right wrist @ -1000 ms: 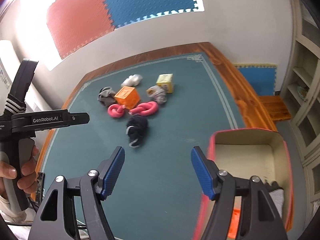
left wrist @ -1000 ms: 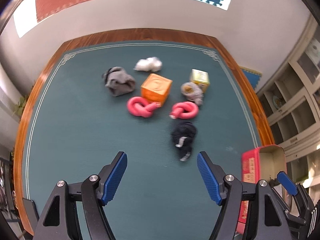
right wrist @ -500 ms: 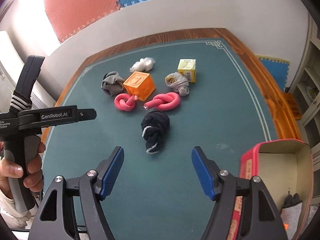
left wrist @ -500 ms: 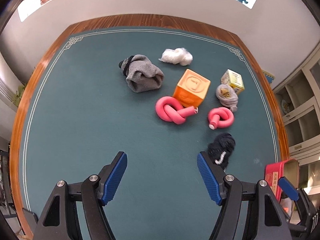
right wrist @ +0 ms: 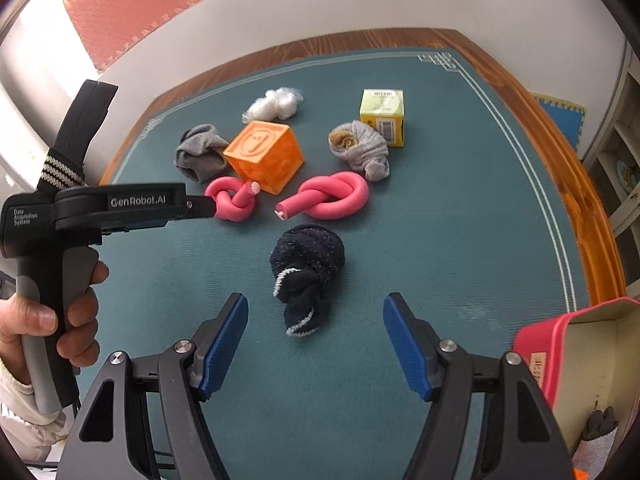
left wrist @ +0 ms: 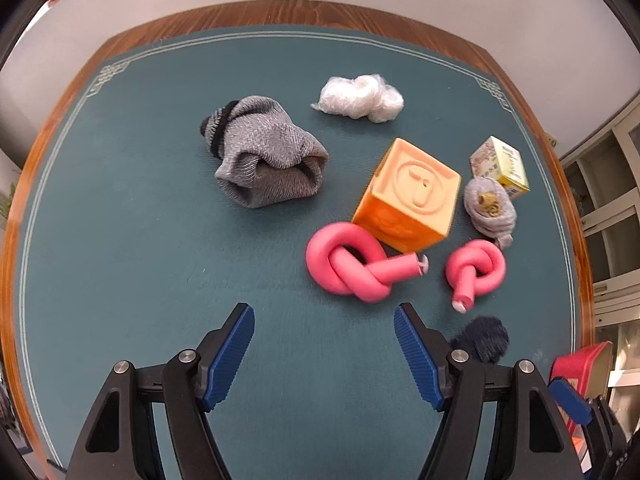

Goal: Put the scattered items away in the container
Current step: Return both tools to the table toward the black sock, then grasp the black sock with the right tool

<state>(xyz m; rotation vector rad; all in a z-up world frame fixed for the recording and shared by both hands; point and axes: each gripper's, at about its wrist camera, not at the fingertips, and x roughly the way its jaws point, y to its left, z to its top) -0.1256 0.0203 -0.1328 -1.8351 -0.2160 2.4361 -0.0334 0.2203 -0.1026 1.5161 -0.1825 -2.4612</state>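
Note:
Scattered on the green mat lie a grey sock bundle [left wrist: 264, 160], an orange cube [left wrist: 408, 200], two knotted pink foam tubes [left wrist: 352, 268] [left wrist: 476, 270], a white plastic wad [left wrist: 360, 98], a yellow box [left wrist: 500, 166], a grey-brown sock roll [left wrist: 490, 208] and a black sock ball [right wrist: 306, 268]. My left gripper [left wrist: 324, 344] is open just short of the larger pink knot. My right gripper [right wrist: 316, 336] is open, with the black sock's tail between its blue pads. The red container [right wrist: 580, 368] stands at the right with dark cloth inside.
A wooden rim [right wrist: 572, 184] borders the mat, with a white wall beyond it. Shelves [left wrist: 600, 200] stand to the right of the table. A person's hand [right wrist: 48, 316] holds the left gripper's handle at the left of the right wrist view.
Both grippers have moved forward and lower toward the items, which look larger. The black sock now lies between my right fingers. Both stayed open.

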